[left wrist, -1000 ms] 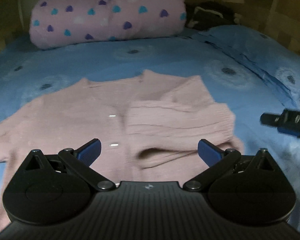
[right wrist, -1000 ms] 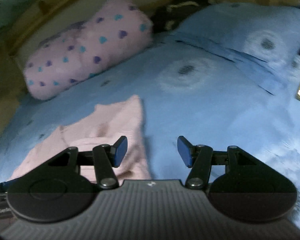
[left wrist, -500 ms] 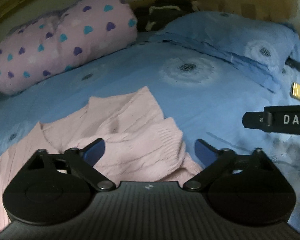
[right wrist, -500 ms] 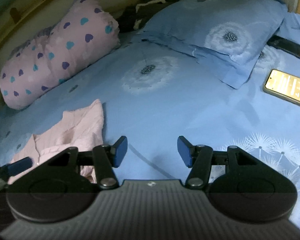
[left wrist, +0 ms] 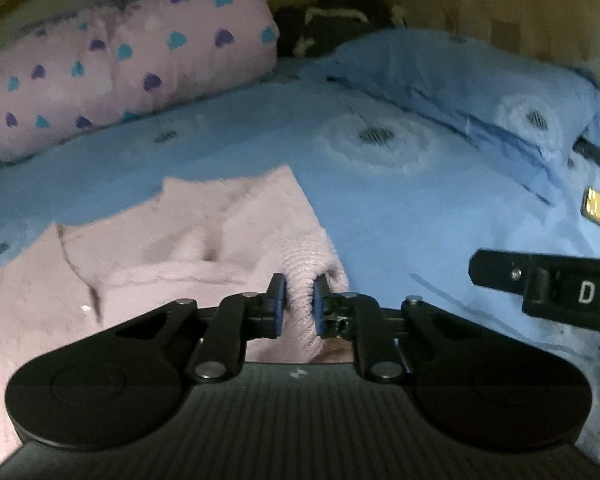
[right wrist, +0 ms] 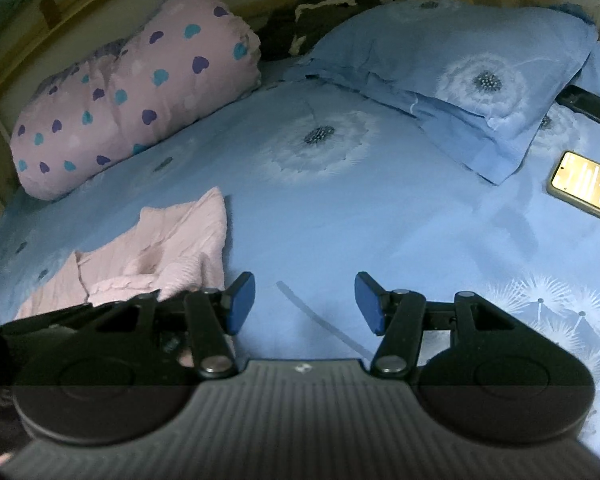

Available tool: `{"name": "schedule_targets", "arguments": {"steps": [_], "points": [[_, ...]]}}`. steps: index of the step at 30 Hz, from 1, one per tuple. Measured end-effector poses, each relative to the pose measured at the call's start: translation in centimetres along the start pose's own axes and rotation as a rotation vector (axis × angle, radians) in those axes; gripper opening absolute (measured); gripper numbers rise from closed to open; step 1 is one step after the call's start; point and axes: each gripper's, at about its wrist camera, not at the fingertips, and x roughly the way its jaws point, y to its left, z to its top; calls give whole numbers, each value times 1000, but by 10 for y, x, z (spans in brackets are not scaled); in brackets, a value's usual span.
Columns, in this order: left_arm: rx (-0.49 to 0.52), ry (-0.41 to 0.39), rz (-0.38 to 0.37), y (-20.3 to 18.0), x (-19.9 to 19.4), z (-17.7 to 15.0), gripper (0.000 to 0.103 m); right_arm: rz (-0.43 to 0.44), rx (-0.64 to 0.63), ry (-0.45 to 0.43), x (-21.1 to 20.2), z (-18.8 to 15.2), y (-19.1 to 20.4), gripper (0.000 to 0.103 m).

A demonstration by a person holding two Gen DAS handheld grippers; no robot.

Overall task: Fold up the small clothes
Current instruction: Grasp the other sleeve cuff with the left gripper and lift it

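A small pink knitted cardigan (left wrist: pixel 204 240) lies on the blue bedsheet, its right sleeve folded over the front. My left gripper (left wrist: pixel 299 300) is shut on the ribbed edge of that folded sleeve at the cardigan's right side. The cardigan also shows in the right wrist view (right wrist: pixel 180 248), at the left. My right gripper (right wrist: pixel 305 304) is open and empty above bare blue sheet, to the right of the cardigan. Part of the right gripper's body shows in the left wrist view (left wrist: pixel 548 292).
A pink pillow with hearts (right wrist: pixel 132 88) lies at the back left. A blue dandelion-print pillow (right wrist: pixel 460 72) lies at the back right, dark clothing (right wrist: pixel 316 12) behind it. A lit phone (right wrist: pixel 588 186) lies on the sheet at the right.
My left gripper swung right, moved onto the folded sleeve's edge and shut on it. My right gripper rose and stayed open over the sheet.
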Motion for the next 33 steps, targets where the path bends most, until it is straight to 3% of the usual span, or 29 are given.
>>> {"name": "schedule_targets", "arguments": {"steps": [10,14,20,25,30,33], "points": [[-107,-162,172,83,-66,4,16,22,-10,10,2,-3,6,57],[-150,-174,258,128,-89,-4,16,23,-22,17,4,-5,7,57],[-191,-87,349,186,-95,-35,16,16,-62,26,8,-8,16,57],[-252,26,348,220,-92,-71,17,6,-106,47,14,-12,26,57],[-281,101,393,243,-88,-94,19,-3,-154,70,21,-17,36,57],[-271,103,423,252,-96,-96,33,0,-180,79,23,-18,44,57]]}}
